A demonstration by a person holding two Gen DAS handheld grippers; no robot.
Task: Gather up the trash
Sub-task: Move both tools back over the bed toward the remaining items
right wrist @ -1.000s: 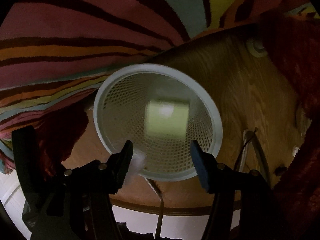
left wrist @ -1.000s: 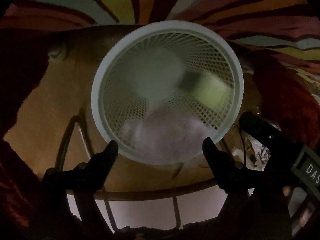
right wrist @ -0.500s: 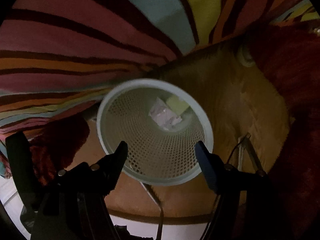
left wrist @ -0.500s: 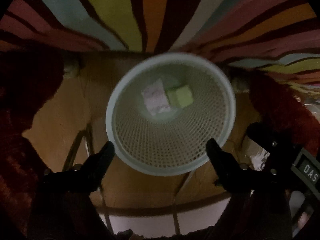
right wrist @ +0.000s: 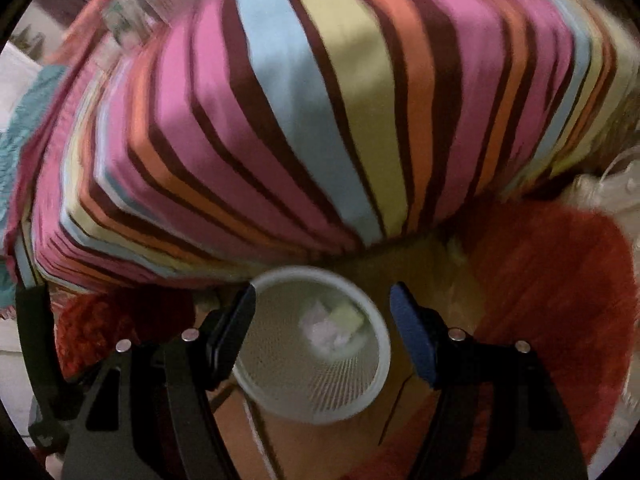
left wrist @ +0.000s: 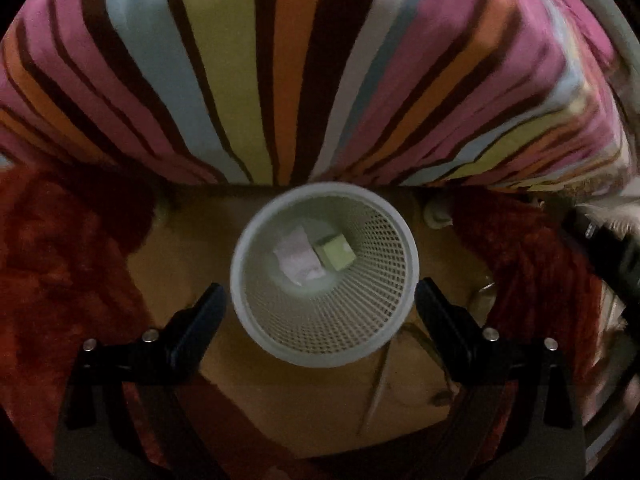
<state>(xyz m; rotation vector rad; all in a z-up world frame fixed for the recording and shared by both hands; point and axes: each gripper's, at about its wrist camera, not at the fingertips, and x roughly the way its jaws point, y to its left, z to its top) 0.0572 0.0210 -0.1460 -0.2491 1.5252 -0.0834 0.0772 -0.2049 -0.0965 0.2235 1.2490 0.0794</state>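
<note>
A white mesh waste basket [left wrist: 394, 312] stands on the wooden floor below both grippers; it also shows in the right wrist view [right wrist: 376, 384]. At its bottom lie a crumpled pale pink wrapper [left wrist: 298, 260] and a yellow-green block [left wrist: 335, 254], seen blurred in the right wrist view as well: the wrapper [right wrist: 326, 334] and the block [right wrist: 348, 316]. My left gripper [left wrist: 320, 312] is open and empty, high above the basket. My right gripper [right wrist: 322, 320] is open and empty, also above it.
A bed with a striped multicoloured cover [left wrist: 280, 72] fills the upper part of both views [right wrist: 320, 112]. Red shaggy rugs [left wrist: 52, 280] lie left and right [left wrist: 532, 272] of the basket on the wooden floor [left wrist: 304, 408]. Thin metal legs or cables [left wrist: 380, 384] cross the floor.
The pink wrapper and the yellow-green block dropped into the basket and came to rest at its bottom. Both grippers rose and tilted up, so the basket looks smaller and more bed shows.
</note>
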